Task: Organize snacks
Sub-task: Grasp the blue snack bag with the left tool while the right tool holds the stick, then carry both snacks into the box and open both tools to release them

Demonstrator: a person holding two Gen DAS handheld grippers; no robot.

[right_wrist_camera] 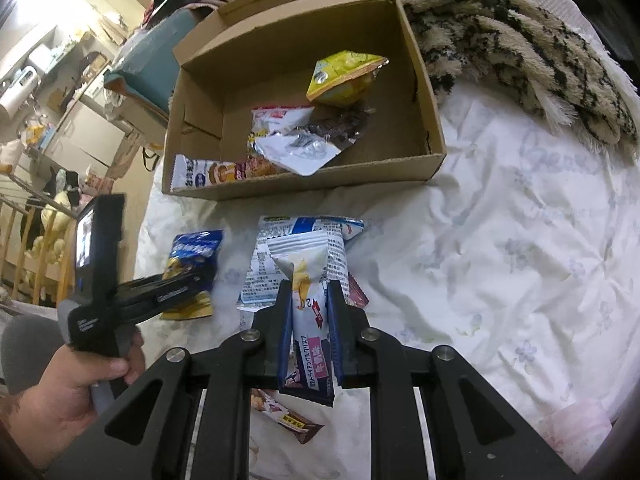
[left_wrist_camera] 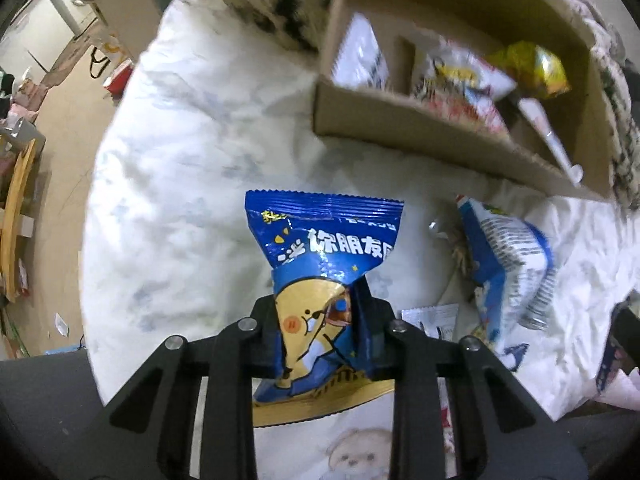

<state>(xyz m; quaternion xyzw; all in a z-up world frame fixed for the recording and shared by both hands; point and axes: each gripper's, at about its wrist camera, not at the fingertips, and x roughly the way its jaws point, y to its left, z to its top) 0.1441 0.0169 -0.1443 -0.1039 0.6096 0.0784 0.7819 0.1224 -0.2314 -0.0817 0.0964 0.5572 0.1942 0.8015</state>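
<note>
The left gripper (left_wrist_camera: 316,312) pinches a blue snack packet (left_wrist_camera: 320,264) at its waist, the glossy film creased between the black pads. The packet has a crimped, ribbed top seal beyond the fingertips, bold white Chinese characters across its upper half and a yellow cartoon chick lower down, between the fingers. Right of these fingers lies a blue-and-white bag (left_wrist_camera: 508,264) with small print on its crinkled back.

The right gripper (right_wrist_camera: 310,304) is pressed onto a slim white wrapper bar (right_wrist_camera: 308,320), which stands upright between the fingers; its pointed, folded top sticks out past the tips. A pink label with Japanese writing runs along its length, too small to read fully. Just beyond the tips, flat on the sheet, lies the blue-and-white bag (right_wrist_camera: 304,240), showing dense printed text. Left of the fingers the left gripper (right_wrist_camera: 188,286) grips the blue snack packet (right_wrist_camera: 194,256), a hand (right_wrist_camera: 72,392) wrapped round its handle. Below the right fingers lies a brown snack bar (right_wrist_camera: 292,420).

Farther out sits an open cardboard box (right_wrist_camera: 428,120), plain corrugated brown with upright walls. Inside lie a puffy yellow pouch (right_wrist_camera: 344,76), a crumpled silvery-white wrapper (right_wrist_camera: 296,152) and a long white pack (right_wrist_camera: 204,174) against the near wall. Everything rests on a wrinkled white bedsheet (right_wrist_camera: 500,248) with a faint floral print; a shaggy cream-and-black blanket (right_wrist_camera: 512,48) lies right of the box.
</note>
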